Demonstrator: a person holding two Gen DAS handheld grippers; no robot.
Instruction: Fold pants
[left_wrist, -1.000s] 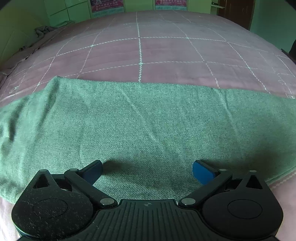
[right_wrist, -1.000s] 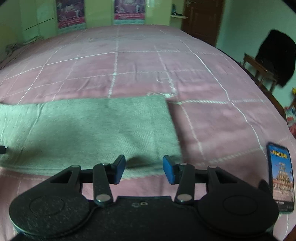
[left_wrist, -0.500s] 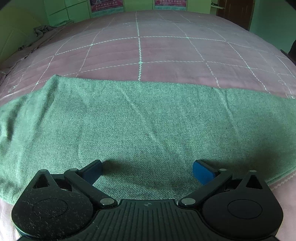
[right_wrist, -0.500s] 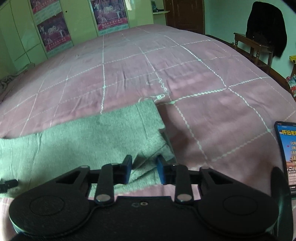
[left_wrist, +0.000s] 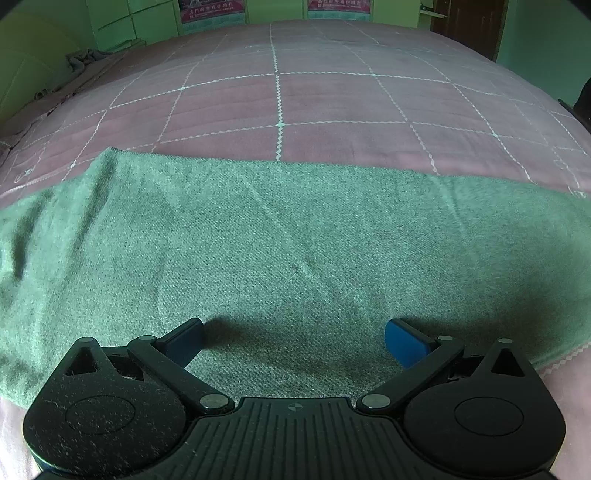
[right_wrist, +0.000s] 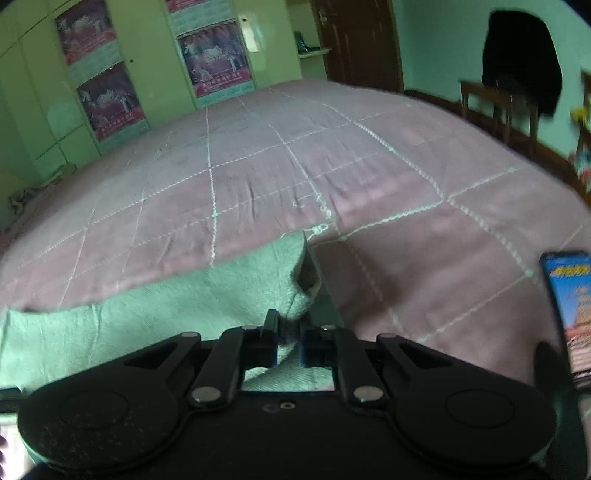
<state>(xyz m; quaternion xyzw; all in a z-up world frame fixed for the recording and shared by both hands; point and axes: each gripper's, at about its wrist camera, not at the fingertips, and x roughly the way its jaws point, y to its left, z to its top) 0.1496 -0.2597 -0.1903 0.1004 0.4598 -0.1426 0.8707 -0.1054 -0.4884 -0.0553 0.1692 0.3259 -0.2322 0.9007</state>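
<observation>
The green-grey pants (left_wrist: 288, 251) lie flat across the pink quilted bed (left_wrist: 295, 103) in the left wrist view. My left gripper (left_wrist: 293, 339) is open and rests low over the middle of the fabric, holding nothing. In the right wrist view my right gripper (right_wrist: 290, 338) is shut on the right end of the pants (right_wrist: 192, 306) and lifts it off the bed, so the cloth bunches up and folds above the fingers.
A phone (right_wrist: 569, 295) with a lit screen lies on the bed to the right of the right gripper. A wooden chair with a dark garment (right_wrist: 521, 62) stands beyond the bed's right side. Green cupboards with posters (right_wrist: 214, 59) line the far wall.
My right gripper closed on the pants' end and raised it, tilting upward; the cloth there went from flat to bunched and lifted. The left gripper has stayed open and still.
</observation>
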